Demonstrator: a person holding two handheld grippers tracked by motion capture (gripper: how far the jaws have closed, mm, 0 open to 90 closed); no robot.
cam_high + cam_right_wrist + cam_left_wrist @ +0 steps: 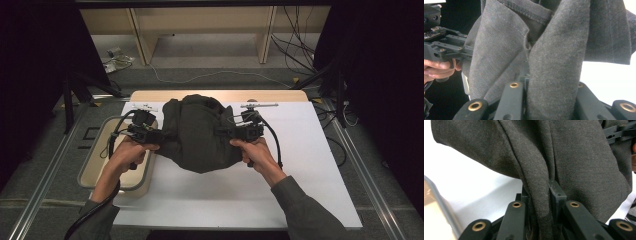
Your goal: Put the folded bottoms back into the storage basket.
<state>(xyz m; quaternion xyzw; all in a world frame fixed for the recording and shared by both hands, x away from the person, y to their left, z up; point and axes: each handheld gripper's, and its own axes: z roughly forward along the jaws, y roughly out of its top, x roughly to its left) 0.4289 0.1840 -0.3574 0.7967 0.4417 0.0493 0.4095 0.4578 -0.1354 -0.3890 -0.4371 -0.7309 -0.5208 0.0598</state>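
Note:
A dark grey-green garment (200, 131) hangs bunched between my two grippers above the white table sheet (300, 165). My left gripper (161, 136) is shut on the garment's left side; in the left gripper view a thick fold of the cloth (539, 182) runs down between its jaws (539, 195). My right gripper (220, 131) is shut on the right side, and in the right gripper view a fold with a stitched hem (554, 65) is pinched between the jaws (541, 82). The lower edge of the garment droops toward the table.
A beige tray (95, 167) with a grey rim sits at the table's left edge under my left hand. The other hand and gripper (441, 50) show at the left of the right gripper view. Cables and a wooden shelf frame (200, 25) lie beyond the table.

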